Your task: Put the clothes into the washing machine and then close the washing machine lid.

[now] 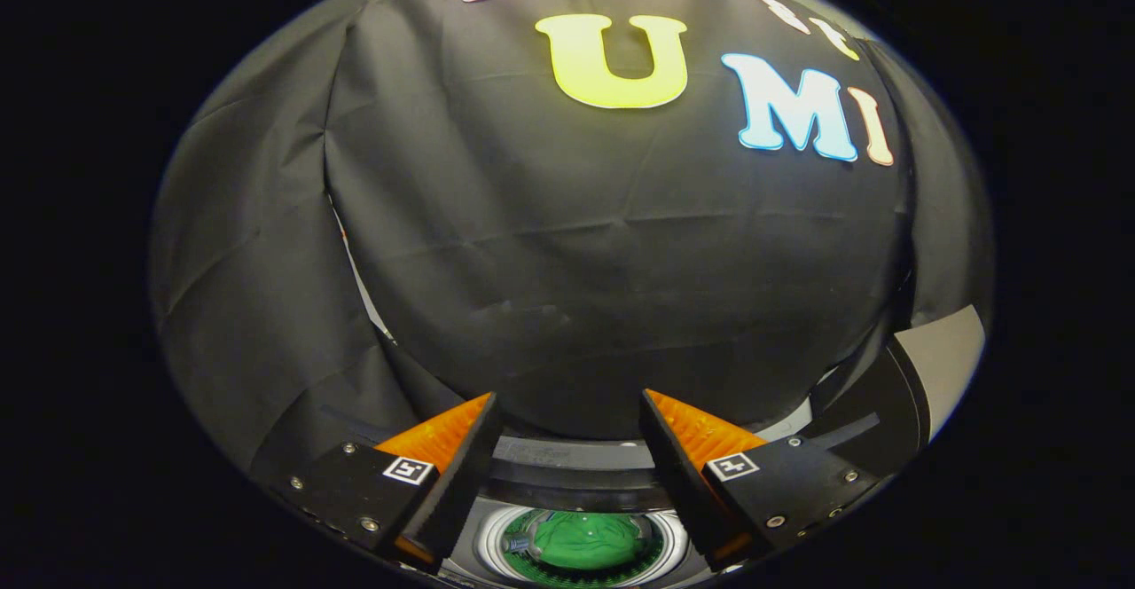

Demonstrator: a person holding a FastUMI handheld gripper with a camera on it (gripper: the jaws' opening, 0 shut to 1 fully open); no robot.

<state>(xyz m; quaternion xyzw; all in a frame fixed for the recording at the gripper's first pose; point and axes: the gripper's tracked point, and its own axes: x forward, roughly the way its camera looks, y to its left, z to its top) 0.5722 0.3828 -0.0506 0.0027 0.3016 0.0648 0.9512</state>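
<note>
My gripper (567,404) is open, its two fingers spread wide with nothing between them, held high above the washing machine. Far below and between the fingers lies the round drum opening (497,543) of the washing machine. A green garment (587,539) sits bunched inside the drum. The raised lid (896,394) of the machine stands tilted up beside the right finger, its dark inner face toward me and a pale outer edge showing behind it.
The booth's black cloth wall (576,261) hangs close ahead beyond the fingers. The dark curved top panel of the machine (567,465) runs behind the drum opening.
</note>
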